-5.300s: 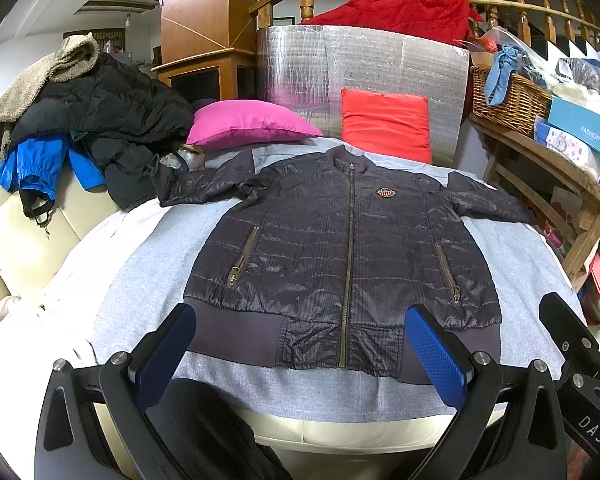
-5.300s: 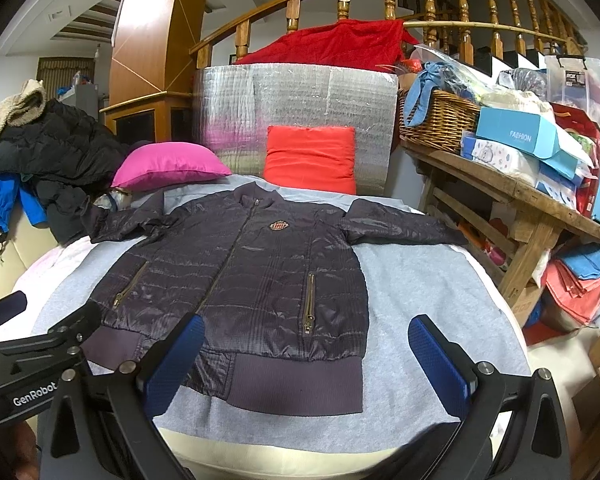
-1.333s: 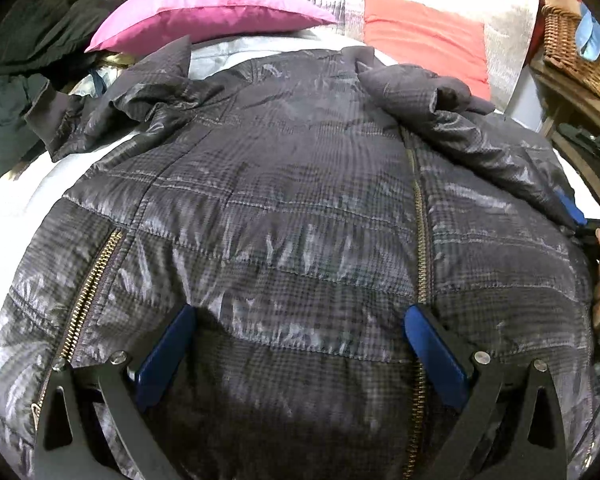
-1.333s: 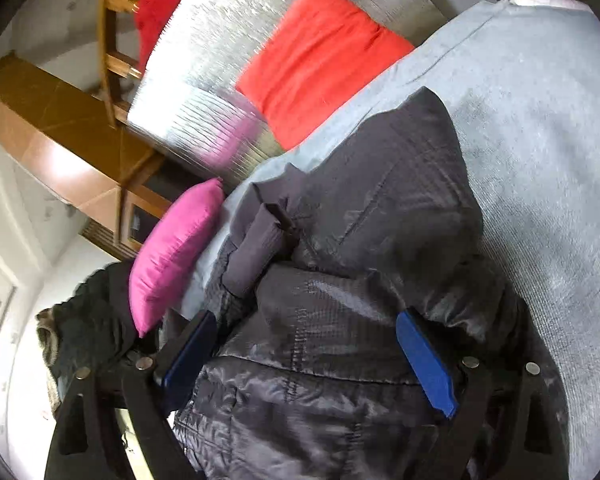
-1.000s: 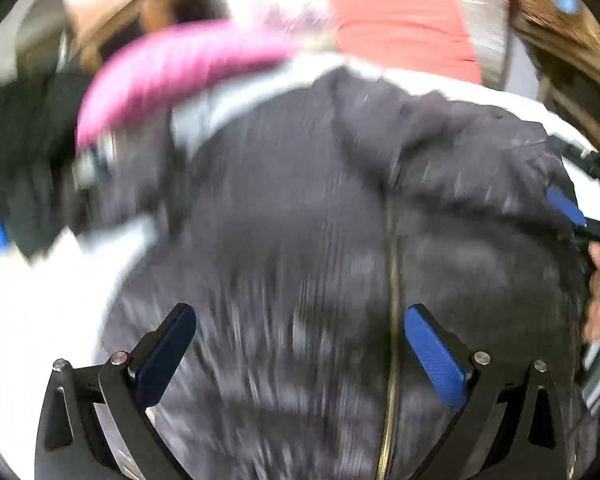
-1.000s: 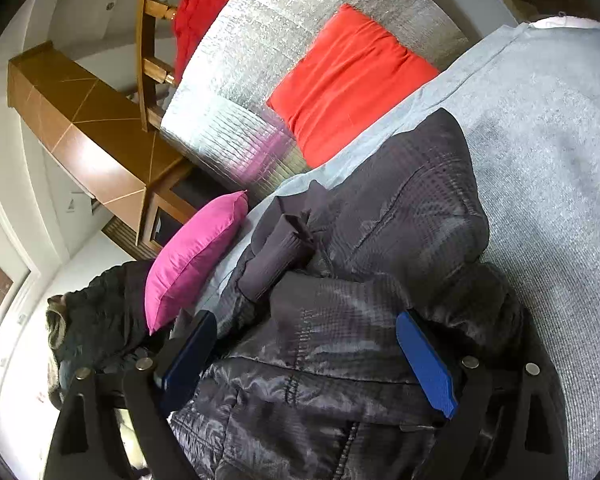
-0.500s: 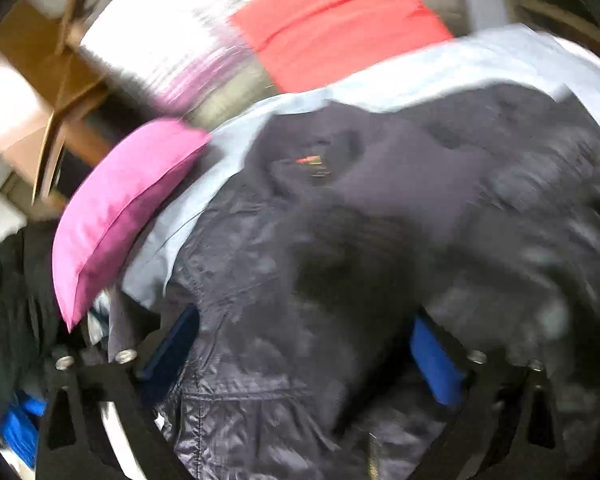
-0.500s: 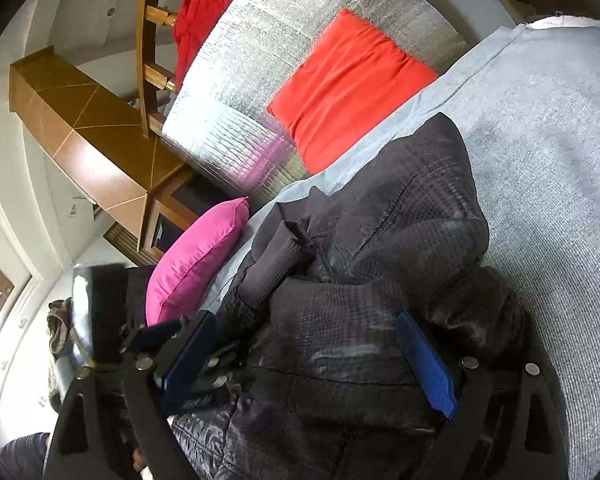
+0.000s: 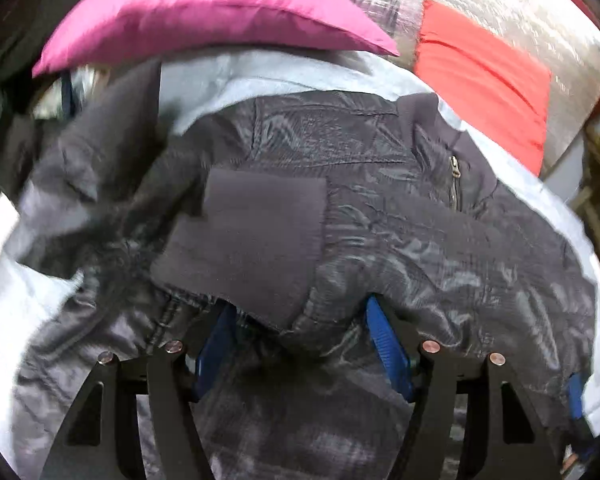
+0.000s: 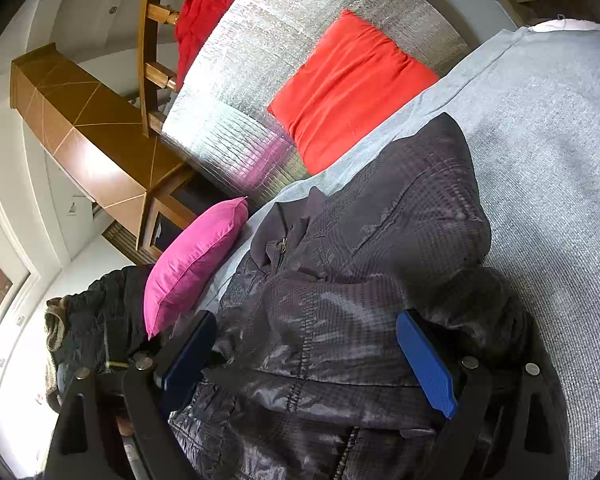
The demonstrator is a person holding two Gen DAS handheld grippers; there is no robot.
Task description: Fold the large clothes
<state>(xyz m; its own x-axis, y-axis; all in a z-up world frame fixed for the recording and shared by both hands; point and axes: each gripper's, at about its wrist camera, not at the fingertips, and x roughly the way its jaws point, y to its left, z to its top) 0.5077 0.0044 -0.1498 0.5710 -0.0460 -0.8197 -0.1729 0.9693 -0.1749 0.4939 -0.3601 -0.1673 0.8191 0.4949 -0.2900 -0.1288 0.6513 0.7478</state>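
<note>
Here, jacket (image 9: 400, 216) between tool (image 9: 300, 344) pads

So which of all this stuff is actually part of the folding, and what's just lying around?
Part of the job:
- jacket
- left tool, closing on jacket fabric
- right tool, jacket between its pads
- grey cover it lies on

Just lying about:
- pink pillow
- red pillow
- clothes pile
- silver mat
</note>
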